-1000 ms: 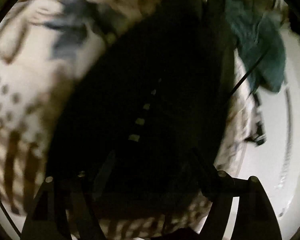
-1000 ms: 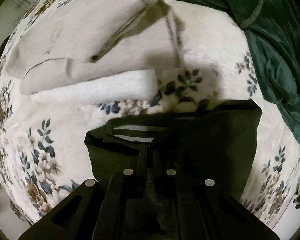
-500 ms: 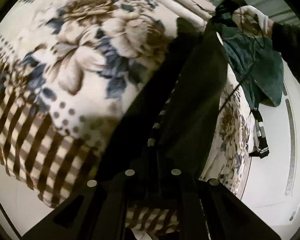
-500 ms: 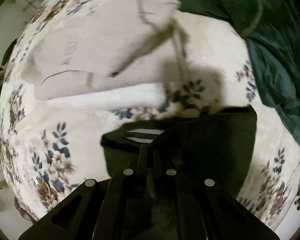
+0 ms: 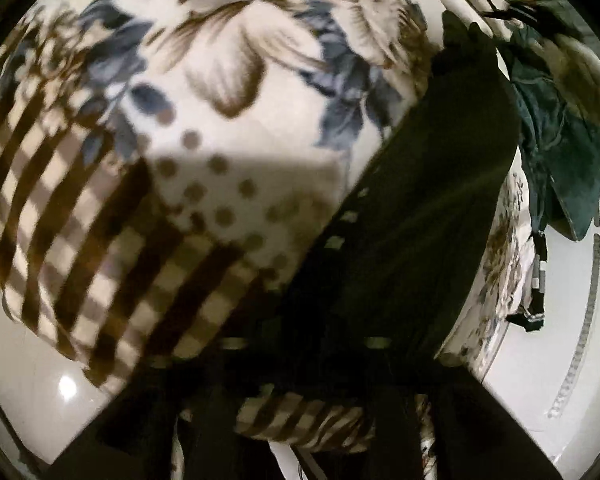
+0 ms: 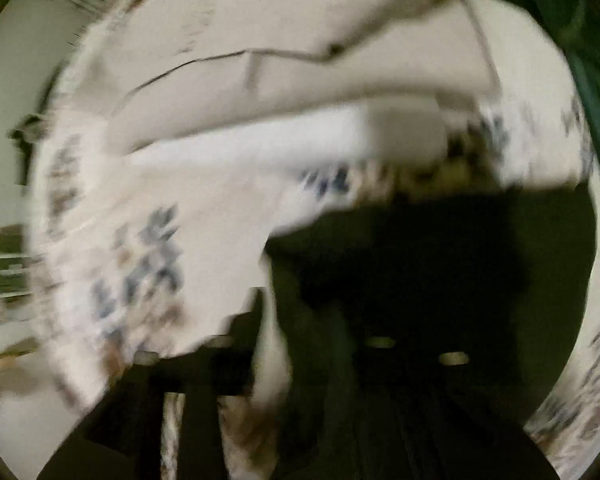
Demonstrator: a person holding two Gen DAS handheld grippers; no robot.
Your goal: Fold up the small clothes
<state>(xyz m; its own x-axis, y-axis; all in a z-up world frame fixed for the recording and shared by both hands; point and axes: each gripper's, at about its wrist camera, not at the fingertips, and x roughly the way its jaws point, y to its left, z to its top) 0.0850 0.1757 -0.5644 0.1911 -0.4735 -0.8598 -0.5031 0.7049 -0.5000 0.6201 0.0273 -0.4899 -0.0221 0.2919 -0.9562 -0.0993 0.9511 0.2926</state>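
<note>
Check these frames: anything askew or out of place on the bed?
Two things. The green garment lies crumpled, unfolded, at the blanket's far right edge, and a striped black strap dangles over that side. The black garment is stretched out, mid-fold. The right wrist view is too blurred to judge more.

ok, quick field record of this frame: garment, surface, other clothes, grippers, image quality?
garment: dark garment stretched over the floral blanket
other clothes: green garment beyond it; beige garment and white folded cloth on the blanket
left gripper: dark and blurred, state unclear
right gripper: blurred, state unclear
image quality: strong motion blur, right view worst
</note>
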